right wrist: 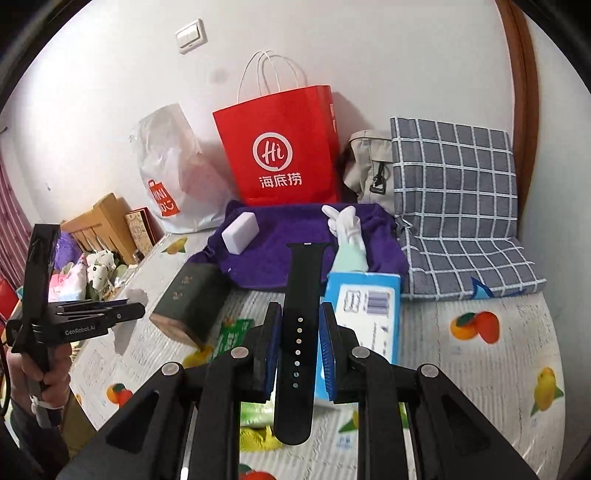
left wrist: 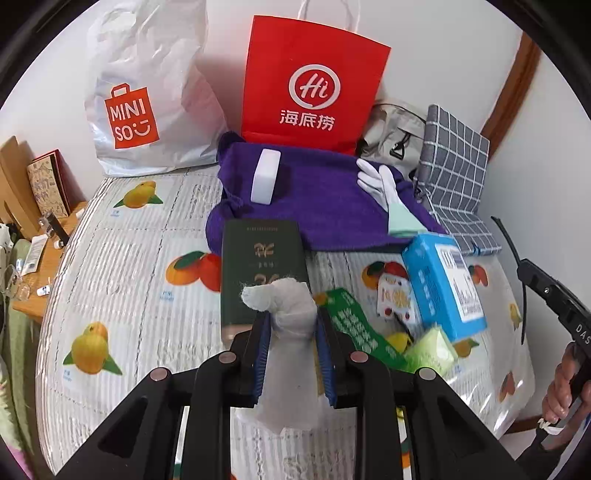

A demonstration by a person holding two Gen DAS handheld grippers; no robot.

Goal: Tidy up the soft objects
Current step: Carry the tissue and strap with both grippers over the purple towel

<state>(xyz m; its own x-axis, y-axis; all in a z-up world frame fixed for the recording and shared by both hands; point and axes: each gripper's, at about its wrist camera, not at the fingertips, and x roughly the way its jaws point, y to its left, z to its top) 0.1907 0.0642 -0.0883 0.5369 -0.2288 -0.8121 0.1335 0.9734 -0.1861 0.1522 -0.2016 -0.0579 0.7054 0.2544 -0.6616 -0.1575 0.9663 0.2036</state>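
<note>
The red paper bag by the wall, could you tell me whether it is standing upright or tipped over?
Upright: the red paper bag stands on its base against the wall, handles pointing up.

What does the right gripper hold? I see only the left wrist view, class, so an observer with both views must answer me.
Observer: The right gripper is shut on a black watch strap, raised above the bed.
Operator: Is the wall above the red bag bare?
Observer: No, a white light switch sits up there, left of the red bag.
Operator: What is beyond the bed's left edge?
Observer: A pile of soft, pale cloth items lies there, near the wooden headboard.
</note>
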